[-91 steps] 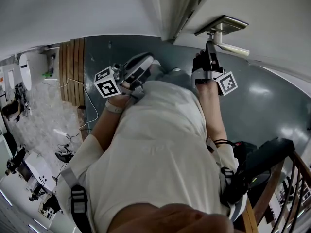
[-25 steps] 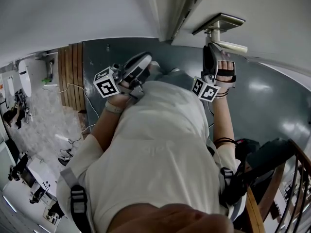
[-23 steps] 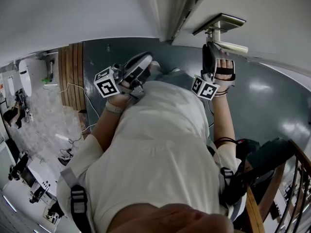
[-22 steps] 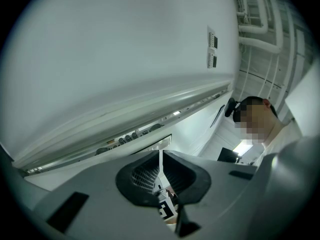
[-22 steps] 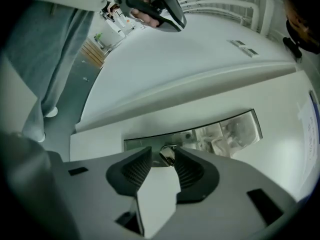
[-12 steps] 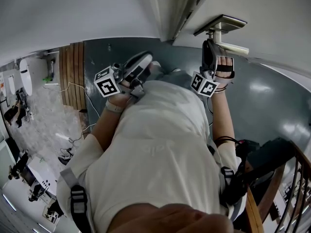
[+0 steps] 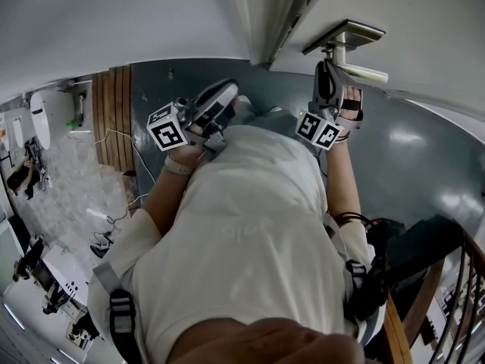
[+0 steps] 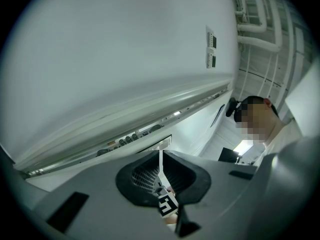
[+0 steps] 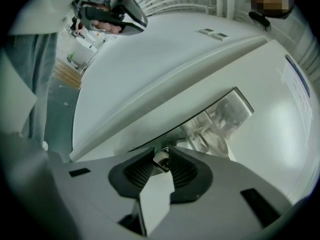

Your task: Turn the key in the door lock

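A small metal key (image 9: 161,160) sticks out of the white door (image 7: 432,21), just below the silver lever handle (image 7: 358,73) and its plate (image 9: 220,121). My right gripper (image 7: 326,73) reaches up to the lock. In the right gripper view, the right gripper (image 9: 161,163) has the key's head between its ribbed pads. Its jaws have just been closing, and both pads now press on the key. My left gripper (image 7: 214,101) hovers by the person's chest, away from the door. In its own view the left gripper (image 8: 160,165) is shut with nothing held.
The door frame (image 7: 261,14) and a white wall (image 7: 114,21) lie left of the lock. A black bag (image 7: 402,260) hangs at the person's right side beside a wooden railing (image 7: 395,332). A grey floor (image 7: 424,165) lies below, with wooden planks (image 7: 114,105) at the left.
The right gripper has rolled at the lock, and its marker cube has swung a little up and to the left. The left gripper has kept still.
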A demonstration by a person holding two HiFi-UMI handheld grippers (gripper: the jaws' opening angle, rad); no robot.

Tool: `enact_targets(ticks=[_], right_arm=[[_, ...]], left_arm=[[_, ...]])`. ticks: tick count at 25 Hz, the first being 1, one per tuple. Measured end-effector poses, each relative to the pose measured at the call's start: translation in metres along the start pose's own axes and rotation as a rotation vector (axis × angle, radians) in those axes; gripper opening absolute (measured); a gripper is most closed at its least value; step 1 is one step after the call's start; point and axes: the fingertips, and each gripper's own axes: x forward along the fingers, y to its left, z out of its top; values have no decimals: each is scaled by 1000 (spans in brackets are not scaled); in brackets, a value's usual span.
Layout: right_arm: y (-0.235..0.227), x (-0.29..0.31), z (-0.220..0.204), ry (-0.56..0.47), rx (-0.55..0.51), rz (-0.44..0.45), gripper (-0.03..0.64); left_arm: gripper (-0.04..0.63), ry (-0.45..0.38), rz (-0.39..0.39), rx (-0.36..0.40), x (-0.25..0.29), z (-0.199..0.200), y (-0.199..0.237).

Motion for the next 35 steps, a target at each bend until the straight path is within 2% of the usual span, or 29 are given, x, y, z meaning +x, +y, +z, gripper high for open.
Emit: enact_targets(ticks=[6,12,21,22,27,33,35], right_arm=[[-7,-2,2,-19,260,40,97],[-15,-2,4,-90,554,67,97],[-20,-2,-9,-135,1042,129,89],[-21,-3,-10,-143,1093,131,72],[-23,-3,-13,-173,1326,156,71],[-28,-3,-18,-226,1737,217,66],[-31,-2,-18,-238,1825,240,66]], left_arm=[[11,-12,2,-1,-3,2,-2],[11,-13,3,-5,-4,3,-2],[11,-12,1,-12,-2,3,0],[11,-11,2,-12,-2,2,0],[11,-7,4,-13,-2,1,0],[11,-14,10,-13,-5,1,-2],[11,-15,11,-13,-6,1,-2]])
